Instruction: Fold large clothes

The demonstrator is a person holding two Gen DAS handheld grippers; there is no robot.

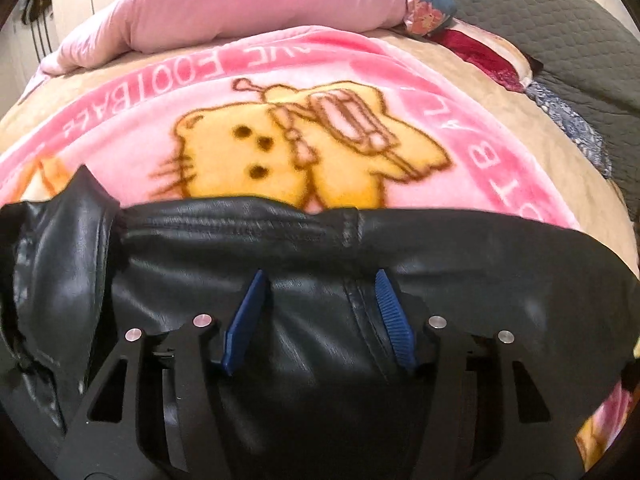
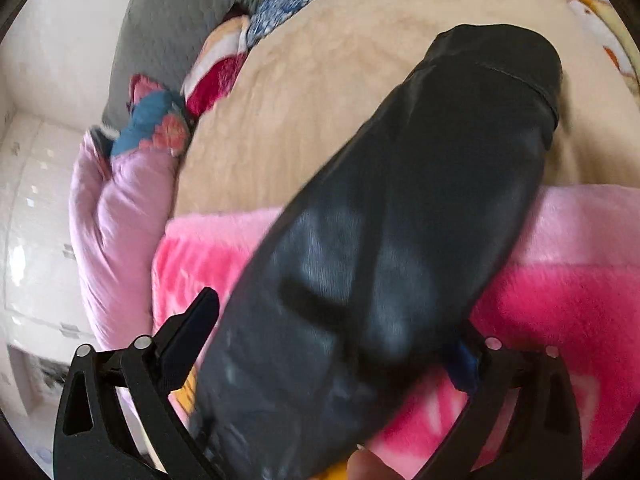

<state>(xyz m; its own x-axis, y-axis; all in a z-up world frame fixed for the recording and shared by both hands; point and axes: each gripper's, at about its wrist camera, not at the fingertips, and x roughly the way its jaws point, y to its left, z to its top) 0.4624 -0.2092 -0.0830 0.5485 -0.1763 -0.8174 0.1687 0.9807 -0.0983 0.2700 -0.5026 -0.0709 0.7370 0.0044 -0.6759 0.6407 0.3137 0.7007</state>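
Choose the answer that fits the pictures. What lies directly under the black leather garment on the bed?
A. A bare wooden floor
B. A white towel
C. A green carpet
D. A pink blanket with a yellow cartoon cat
D: in the left wrist view the black leather garment rests on the pink blanket, which shows a yellow cartoon cat.

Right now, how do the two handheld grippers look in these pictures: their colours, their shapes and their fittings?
The left gripper has a matte black frame with triangular cut-outs, round silver pins at the joints, and two ribbed blue finger pads. The right gripper has the same black frame and silver pins. No cables, markings or sleeves are visible.
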